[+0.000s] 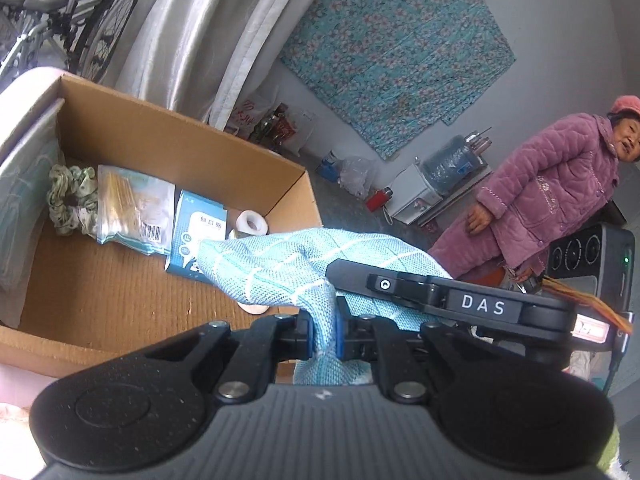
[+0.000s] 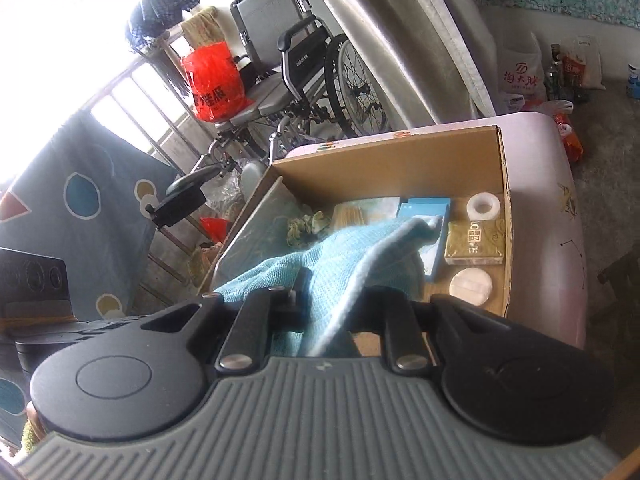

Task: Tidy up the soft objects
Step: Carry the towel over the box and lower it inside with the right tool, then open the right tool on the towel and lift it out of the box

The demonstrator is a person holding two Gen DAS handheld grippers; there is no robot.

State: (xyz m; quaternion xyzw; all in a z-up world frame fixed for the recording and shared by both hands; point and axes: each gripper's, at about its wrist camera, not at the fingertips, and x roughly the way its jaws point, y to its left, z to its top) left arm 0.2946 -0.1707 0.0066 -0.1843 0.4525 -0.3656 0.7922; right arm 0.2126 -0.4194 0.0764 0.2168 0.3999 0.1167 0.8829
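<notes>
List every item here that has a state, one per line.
left gripper: shut on the blue cloth
right gripper: shut on the blue cloth
blue cloth: lifted, bunched over the box
cardboard box: open, partly filled
tape roll: lying flat in the box

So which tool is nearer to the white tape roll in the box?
Hard to say. The left tool and right tool both grip the blue cloth in front of the box; the tape roll lies toward the right one's side.
</notes>
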